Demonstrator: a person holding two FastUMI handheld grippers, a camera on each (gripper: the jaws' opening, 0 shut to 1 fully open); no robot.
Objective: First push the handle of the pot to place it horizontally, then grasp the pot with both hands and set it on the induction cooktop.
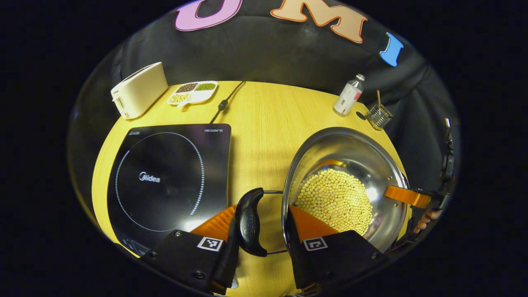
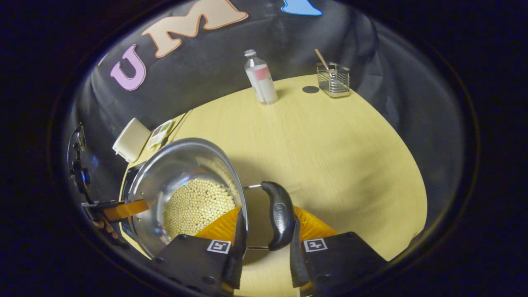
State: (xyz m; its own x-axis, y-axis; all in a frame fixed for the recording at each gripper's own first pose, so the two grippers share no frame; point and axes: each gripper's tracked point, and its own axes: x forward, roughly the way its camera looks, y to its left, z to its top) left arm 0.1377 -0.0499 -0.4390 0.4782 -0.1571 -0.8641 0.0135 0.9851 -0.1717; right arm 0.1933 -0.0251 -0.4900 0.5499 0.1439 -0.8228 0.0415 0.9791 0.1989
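Note:
A steel pot holding yellow beans stands on the wooden table, right of the black induction cooktop. My left gripper clamps the pot's black left handle, one finger outside the handle and the other inside the pot wall. In the right gripper view the pot lies to the left. My right gripper is shut the same way on the other black handle. Each view shows the far gripper at the pot's opposite rim. I cannot tell whether the pot is off the table.
A cream toaster and a divided dish of grains stand behind the cooktop, with a black cable beside them. A bottle and a wire basket stand at the table's far right edge.

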